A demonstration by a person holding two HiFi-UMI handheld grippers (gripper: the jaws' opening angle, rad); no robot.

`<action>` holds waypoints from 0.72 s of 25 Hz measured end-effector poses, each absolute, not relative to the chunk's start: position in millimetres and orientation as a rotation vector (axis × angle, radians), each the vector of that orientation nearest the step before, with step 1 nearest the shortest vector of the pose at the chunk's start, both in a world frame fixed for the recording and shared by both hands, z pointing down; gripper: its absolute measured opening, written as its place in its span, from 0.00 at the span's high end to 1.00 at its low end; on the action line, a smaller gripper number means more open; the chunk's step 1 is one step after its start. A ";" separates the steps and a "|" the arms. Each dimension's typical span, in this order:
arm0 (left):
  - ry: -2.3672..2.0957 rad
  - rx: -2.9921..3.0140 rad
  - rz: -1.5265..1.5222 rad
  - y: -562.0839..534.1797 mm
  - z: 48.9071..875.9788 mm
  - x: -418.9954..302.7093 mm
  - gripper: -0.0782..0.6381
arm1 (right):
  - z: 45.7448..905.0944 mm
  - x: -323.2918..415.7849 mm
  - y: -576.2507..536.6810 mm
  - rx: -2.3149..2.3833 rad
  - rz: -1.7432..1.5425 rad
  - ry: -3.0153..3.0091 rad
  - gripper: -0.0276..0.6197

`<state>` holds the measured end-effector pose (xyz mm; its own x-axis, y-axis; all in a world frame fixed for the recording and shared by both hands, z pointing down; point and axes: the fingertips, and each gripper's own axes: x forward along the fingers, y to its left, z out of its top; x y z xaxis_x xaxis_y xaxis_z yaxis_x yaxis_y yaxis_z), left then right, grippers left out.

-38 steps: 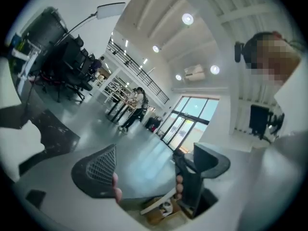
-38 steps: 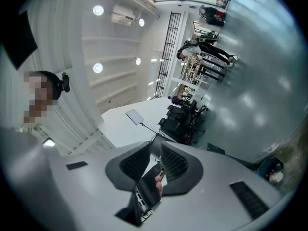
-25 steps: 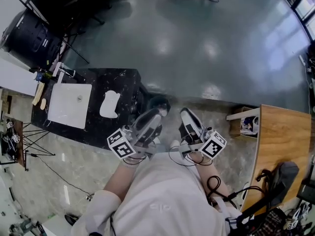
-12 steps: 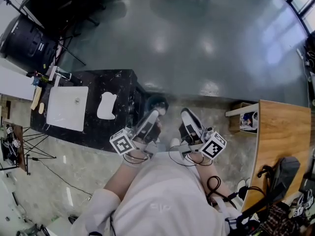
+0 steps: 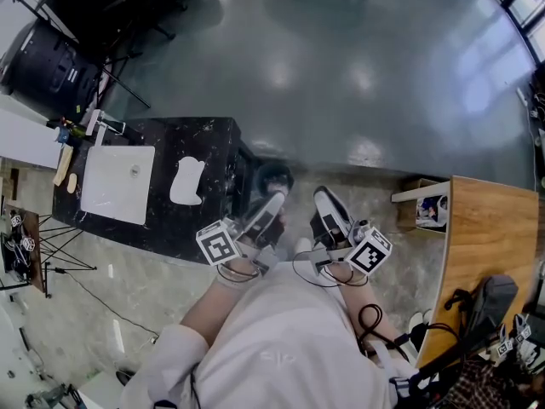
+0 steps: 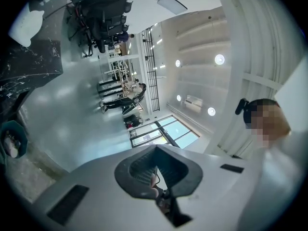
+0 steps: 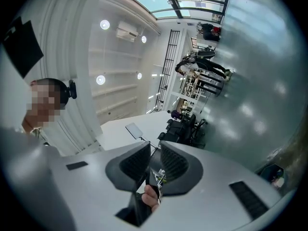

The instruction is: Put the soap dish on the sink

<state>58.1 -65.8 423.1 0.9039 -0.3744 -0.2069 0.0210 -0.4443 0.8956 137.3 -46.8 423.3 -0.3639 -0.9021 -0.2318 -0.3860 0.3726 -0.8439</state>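
One soap dish (image 5: 186, 181): white, flat, wavy-edged slab. It lies on the black marbled worktop (image 5: 220, 143) just right of the square white sink (image 5: 118, 183), not touching it. L gripper (image 5: 274, 199) hangs just past the worktop's right edge, well apart from the dish, fingers (image 6: 142, 170) pressed together w/ nothing between. R gripper (image 5: 324, 198) sits beside it, fingers (image 7: 132, 165) a narrow slit apart, empty.
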 end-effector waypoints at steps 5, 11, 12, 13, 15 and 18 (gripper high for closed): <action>-0.241 1.935 -0.451 -63.6 430.2 56.4 0.88 | 423.3 132.0 -51.4 -1.119 -0.925 1.919 0.83; -0.256 1.896 -0.460 -69.7 434.6 49.9 0.88 | 425.5 124.0 -55.6 -1.129 -0.942 1.951 0.84; -0.257 1.884 -0.466 -70.7 435.8 48.0 0.88 | 426.4 122.5 -56.5 -1.125 -0.950 1.950 0.84; -0.259 1.875 -0.471 -72.0 437.1 46.0 0.88 | 427.6 121.3 -57.5 -1.123 -0.956 1.948 0.84; -0.265 1.858 -0.481 -75.2 439.4 41.9 0.88 | 430.3 119.7 -59.6 -1.124 -0.968 1.943 0.84; -0.272 1.830 -0.498 -79.3 441.1 36.2 0.88 | 431.0 115.7 -62.3 -1.121 -0.977 1.946 0.84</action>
<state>36.2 -79.3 441.1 0.8825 -0.4263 -0.1986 0.0632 -0.3111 0.9483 115.7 -62.3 431.0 -0.3990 -0.8982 -0.1842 -0.3886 0.3476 -0.8533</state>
